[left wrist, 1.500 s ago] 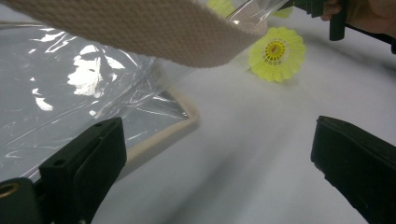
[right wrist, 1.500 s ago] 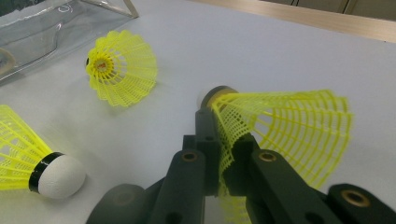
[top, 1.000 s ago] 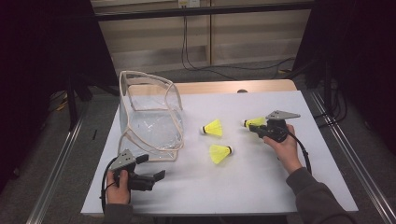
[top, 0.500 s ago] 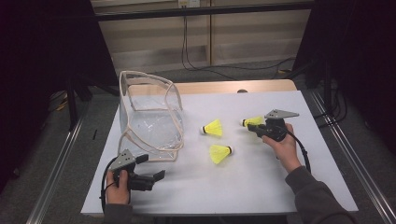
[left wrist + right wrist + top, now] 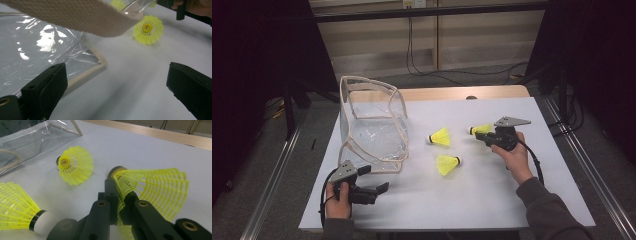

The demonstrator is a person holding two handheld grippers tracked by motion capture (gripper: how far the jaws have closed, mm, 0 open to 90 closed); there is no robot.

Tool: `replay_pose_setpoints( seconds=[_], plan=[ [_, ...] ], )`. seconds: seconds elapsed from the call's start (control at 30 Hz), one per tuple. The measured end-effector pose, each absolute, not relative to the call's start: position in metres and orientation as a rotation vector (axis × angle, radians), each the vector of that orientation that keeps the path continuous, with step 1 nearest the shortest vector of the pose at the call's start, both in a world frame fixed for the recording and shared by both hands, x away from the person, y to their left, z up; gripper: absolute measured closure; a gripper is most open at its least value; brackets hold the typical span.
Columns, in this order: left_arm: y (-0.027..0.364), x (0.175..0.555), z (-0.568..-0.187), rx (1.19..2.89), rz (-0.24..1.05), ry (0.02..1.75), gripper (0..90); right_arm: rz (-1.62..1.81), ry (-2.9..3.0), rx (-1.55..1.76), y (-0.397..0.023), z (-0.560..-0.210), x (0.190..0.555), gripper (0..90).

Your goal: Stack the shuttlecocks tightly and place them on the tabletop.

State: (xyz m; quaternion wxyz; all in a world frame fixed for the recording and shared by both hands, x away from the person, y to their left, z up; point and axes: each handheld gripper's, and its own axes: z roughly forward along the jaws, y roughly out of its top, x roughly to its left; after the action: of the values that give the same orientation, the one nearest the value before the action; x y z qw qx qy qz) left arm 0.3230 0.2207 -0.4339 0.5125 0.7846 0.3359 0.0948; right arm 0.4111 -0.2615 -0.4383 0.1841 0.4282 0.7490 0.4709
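Yellow mesh shuttlecock (image 5: 150,192), skirt pinched flat between the closed jaws of the right gripper (image 5: 120,205), right of centre in the high view. Looks featherlight; the skirt crumples, so the firm cork end would likely be the safer hold. Two more shuttlecocks (image 5: 440,137) (image 5: 448,164) lie mid-frame. Clear plastic bag (image 5: 374,132), cloth-trimmed and floppy, stands upper left. Left gripper (image 5: 379,190), lower left, jaws spread and empty.
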Motion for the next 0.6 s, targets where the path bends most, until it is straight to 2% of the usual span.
replay_pose_setpoints(
  seconds=[0.6],
  plan=[
    [0.2209, 0.3233, -0.4339, 1.886, 0.225, 0.808, 3.5, 1.344, 2.122, 1.193, -0.2521, -0.4388, 0.4128, 87.2]
  ],
)
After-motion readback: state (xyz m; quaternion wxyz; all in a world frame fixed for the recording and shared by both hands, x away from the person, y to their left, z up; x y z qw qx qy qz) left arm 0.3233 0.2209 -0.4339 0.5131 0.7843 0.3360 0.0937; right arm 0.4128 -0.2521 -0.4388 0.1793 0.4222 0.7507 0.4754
